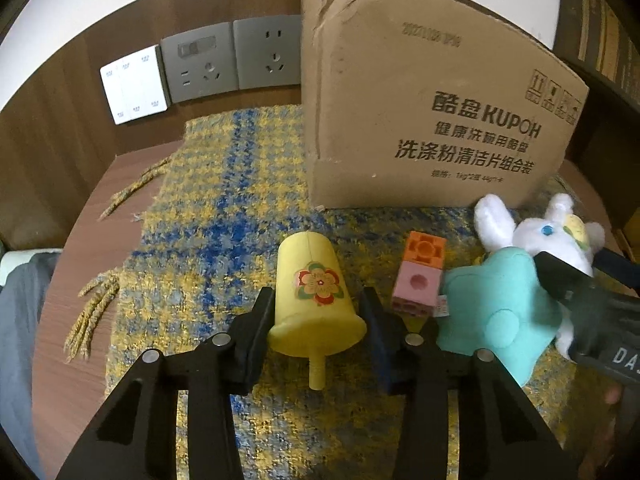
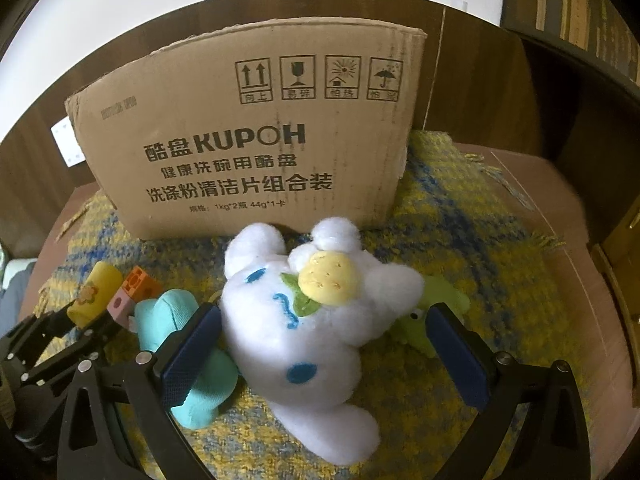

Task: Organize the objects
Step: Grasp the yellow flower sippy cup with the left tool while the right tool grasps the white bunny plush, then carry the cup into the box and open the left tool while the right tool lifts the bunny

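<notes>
Cardboard box (image 1: 432,96) stands at the back of the worktop's woven cloth (image 1: 208,240), and every toy lies in front of it, so the sorting has apparently barely begun. The left hand-held gripper (image 1: 316,312) is spread wide around a yellow cup (image 1: 314,296), seemingly not yet pinching it. Beside the cup sit two stacked blocks (image 1: 420,276) and a teal plush (image 1: 496,308). The right hand-held gripper (image 2: 320,344) is released, straddling a white bunny (image 2: 308,320); a green toy (image 2: 432,320) lies beside the bunny.
</notes>
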`<state>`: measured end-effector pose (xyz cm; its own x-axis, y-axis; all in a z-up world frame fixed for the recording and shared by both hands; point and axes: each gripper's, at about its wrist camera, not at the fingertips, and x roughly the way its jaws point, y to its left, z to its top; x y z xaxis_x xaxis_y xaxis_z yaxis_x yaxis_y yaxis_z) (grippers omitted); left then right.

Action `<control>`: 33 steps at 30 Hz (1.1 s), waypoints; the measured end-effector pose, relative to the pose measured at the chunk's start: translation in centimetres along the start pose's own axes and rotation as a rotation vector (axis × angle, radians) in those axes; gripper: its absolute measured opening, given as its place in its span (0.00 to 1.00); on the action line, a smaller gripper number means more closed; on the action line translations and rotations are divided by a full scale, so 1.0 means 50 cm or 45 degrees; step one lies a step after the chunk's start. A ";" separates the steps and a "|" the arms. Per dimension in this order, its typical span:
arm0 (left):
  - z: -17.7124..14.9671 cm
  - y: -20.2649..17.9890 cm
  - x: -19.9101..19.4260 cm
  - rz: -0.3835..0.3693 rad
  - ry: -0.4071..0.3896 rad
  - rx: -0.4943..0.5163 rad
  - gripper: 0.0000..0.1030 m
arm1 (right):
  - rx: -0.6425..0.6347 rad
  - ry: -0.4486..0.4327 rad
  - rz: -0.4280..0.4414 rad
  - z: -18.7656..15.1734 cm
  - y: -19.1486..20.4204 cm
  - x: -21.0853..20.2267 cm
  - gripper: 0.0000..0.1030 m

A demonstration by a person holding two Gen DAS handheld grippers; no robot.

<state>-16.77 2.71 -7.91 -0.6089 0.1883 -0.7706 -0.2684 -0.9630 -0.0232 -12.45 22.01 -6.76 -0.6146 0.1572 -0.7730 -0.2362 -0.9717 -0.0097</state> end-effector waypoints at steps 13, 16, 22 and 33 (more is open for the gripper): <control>0.003 -0.006 -0.039 0.006 -0.063 0.012 0.41 | -0.012 -0.038 0.114 -0.006 0.006 -0.027 0.54; 0.007 -0.008 -0.056 0.011 -0.087 0.015 0.41 | 0.002 -0.048 0.134 -0.009 0.000 -0.033 0.53; 0.013 -0.011 -0.082 0.019 -0.116 0.017 0.41 | 0.005 -0.118 0.135 -0.006 -0.002 -0.071 0.52; 0.026 -0.018 -0.138 0.040 -0.203 0.029 0.41 | 0.005 -0.211 0.151 0.008 -0.009 -0.132 0.52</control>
<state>-13.29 2.53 -1.74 -0.7275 0.1879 -0.6599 -0.2630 -0.9647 0.0153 -8.56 21.47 -1.39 -0.7536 0.0687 -0.6537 -0.1575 -0.9844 0.0781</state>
